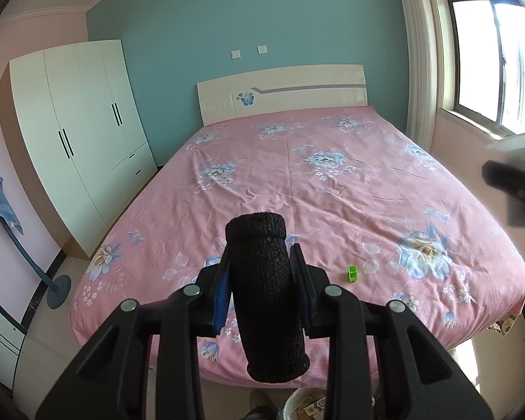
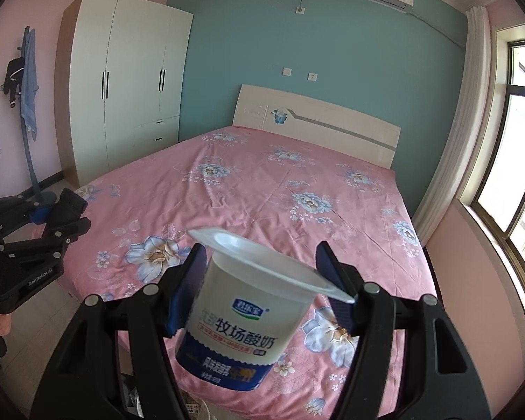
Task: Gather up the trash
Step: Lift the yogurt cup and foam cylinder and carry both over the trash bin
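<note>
both tools loaded over the foot of the bed; step in hand: carrying trash to the bin.

left tool (image 1: pixel 262 276): closed narrow on a black foam sleeve (image 1: pixel 267 294), which stands up between the blue pads and juts past the tips at both ends. below and just right of this tool, at the frame's lower edge, a bin (image 1: pixel 304 404) with paper scraps shows on the floor. ahead and right of the tips, a small green item (image 1: pixel 352 273) lies apart on the pink bedspread (image 1: pixel 297 182), untouched. right tool (image 2: pixel 262 290): holds a white yogurt cup (image 2: pixel 248 318), tilted, pinched at its sides under the flange. judged next move: lower each tool over the bin and release, then return for the green item, a small piece needing a fine pinch.
</note>
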Action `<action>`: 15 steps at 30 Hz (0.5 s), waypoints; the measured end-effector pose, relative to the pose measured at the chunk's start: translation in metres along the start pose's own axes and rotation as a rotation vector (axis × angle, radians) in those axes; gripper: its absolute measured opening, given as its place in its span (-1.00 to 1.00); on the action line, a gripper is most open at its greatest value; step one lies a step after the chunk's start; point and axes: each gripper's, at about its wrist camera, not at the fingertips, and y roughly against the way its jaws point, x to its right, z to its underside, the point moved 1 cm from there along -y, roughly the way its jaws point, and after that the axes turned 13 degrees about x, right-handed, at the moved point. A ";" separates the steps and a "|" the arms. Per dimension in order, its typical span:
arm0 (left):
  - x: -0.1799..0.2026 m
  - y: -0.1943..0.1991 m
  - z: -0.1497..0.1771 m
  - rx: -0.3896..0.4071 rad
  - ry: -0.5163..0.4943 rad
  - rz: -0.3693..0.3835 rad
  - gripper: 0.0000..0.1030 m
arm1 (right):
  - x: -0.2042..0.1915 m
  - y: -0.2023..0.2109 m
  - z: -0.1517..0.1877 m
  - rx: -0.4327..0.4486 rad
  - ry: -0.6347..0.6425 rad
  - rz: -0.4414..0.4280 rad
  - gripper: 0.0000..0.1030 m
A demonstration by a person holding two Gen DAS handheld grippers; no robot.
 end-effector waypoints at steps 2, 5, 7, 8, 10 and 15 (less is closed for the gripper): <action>0.000 0.002 0.010 -0.010 -0.011 0.008 -0.34 | -0.008 0.010 0.010 0.004 0.018 -0.008 0.26; 0.000 0.005 0.027 -0.021 -0.030 0.018 -0.34 | -0.018 0.019 0.027 0.001 0.029 -0.037 0.26; 0.001 0.007 0.038 -0.030 -0.036 0.033 -0.34 | -0.025 0.023 0.039 -0.007 0.031 -0.056 0.26; 0.001 0.007 0.044 -0.034 -0.039 0.041 -0.34 | -0.027 0.023 0.046 -0.015 0.028 -0.064 0.26; 0.003 0.007 0.057 -0.048 -0.049 0.052 -0.34 | -0.031 0.023 0.060 -0.036 0.022 -0.079 0.26; 0.008 0.005 0.087 -0.086 -0.068 0.094 -0.34 | -0.040 0.018 0.092 -0.085 0.004 -0.115 0.26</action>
